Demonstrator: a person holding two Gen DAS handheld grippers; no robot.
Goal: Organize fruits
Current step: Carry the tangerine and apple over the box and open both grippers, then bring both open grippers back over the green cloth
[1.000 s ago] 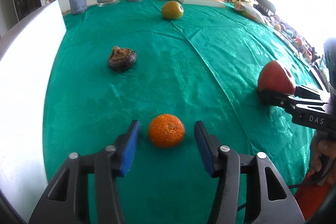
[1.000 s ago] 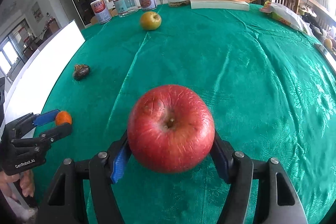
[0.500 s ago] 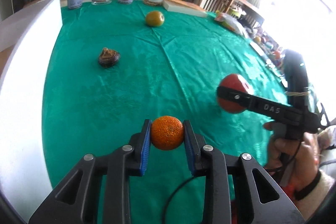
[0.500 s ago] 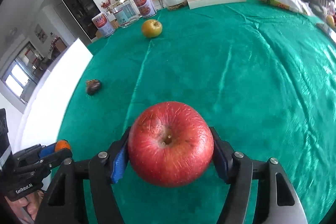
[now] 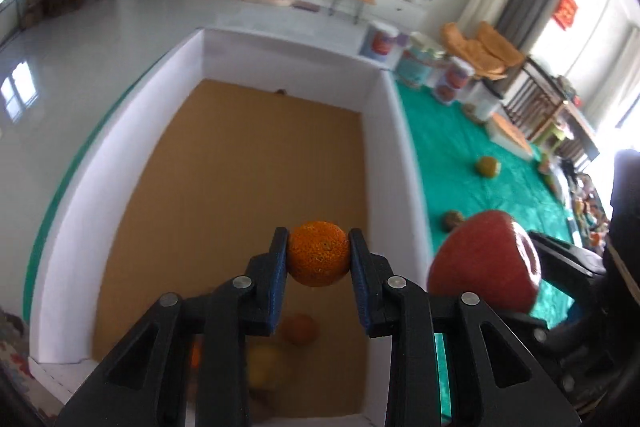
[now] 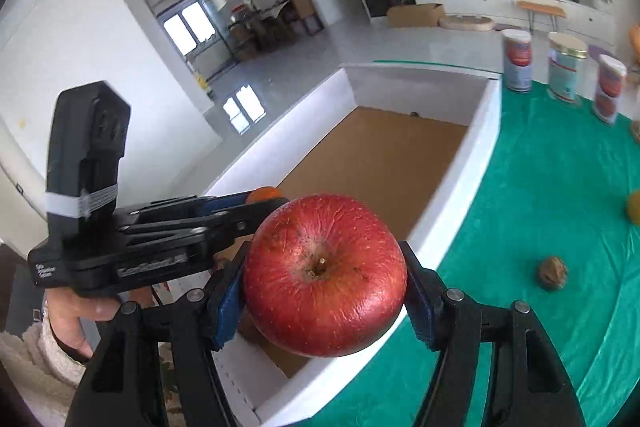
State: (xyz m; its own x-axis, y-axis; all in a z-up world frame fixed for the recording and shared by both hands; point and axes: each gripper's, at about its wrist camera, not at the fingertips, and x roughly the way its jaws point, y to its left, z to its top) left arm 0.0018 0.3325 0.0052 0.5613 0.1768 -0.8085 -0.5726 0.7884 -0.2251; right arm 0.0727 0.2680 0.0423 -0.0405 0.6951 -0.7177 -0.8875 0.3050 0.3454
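Both of your grippers have swung from over the green desk (image 6: 560, 187) to the white box (image 5: 384, 131) since a second ago. Your left gripper (image 5: 319, 259) hangs above the box's brown floor, its fingers clamped on the orange (image 5: 318, 253). Your right gripper (image 6: 324, 287) has its fingers clamped on the red apple (image 6: 324, 281), over the box's near wall. Blurred fruit lies in the box below the orange. A brown fruit (image 6: 553, 273) and a yellow fruit (image 5: 487, 166) sit on the desk.

The tangerine (image 5: 318, 253) is sitting between the left gripper's (image 5: 319, 259) fingers (image 5: 276, 275), over the box (image 5: 384, 131); the apple (image 5: 486, 261) is hanging just right of them, above the box's wall.
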